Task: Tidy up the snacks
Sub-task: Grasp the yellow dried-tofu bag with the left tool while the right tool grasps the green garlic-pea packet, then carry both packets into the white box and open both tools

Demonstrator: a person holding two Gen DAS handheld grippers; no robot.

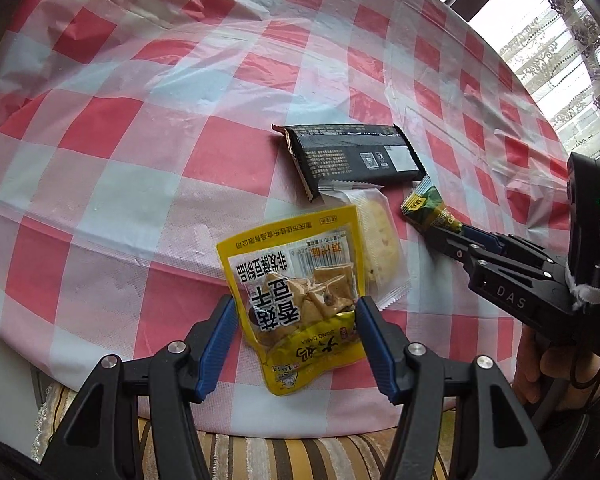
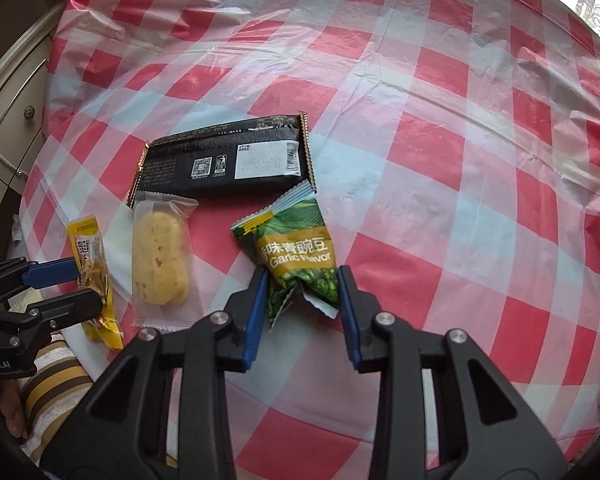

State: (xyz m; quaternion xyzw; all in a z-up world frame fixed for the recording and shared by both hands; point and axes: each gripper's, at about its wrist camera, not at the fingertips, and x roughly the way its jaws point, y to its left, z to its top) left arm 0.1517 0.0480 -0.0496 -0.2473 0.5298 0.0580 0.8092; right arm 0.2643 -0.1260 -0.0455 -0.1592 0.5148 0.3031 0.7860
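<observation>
Left gripper (image 1: 296, 320): fingers spread around yellow pouch (image 1: 300, 292), not pinching. Right gripper (image 2: 302, 292): fingers pinching green packet (image 2: 300, 256). Beyond, on checked cloth (image 2: 440, 140): clear-wrapped cake (image 2: 160, 260), then black bar (image 2: 224, 160).

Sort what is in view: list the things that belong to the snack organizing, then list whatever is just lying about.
Belongs to the job:
yellow tofu packet, between the left hand-held gripper fingers
green pea packet, between the right hand-held gripper fingers
black wrapped bar
clear-wrapped cake

Just there:
checked tablecloth
striped cushion
cabinet
lace curtain
</observation>
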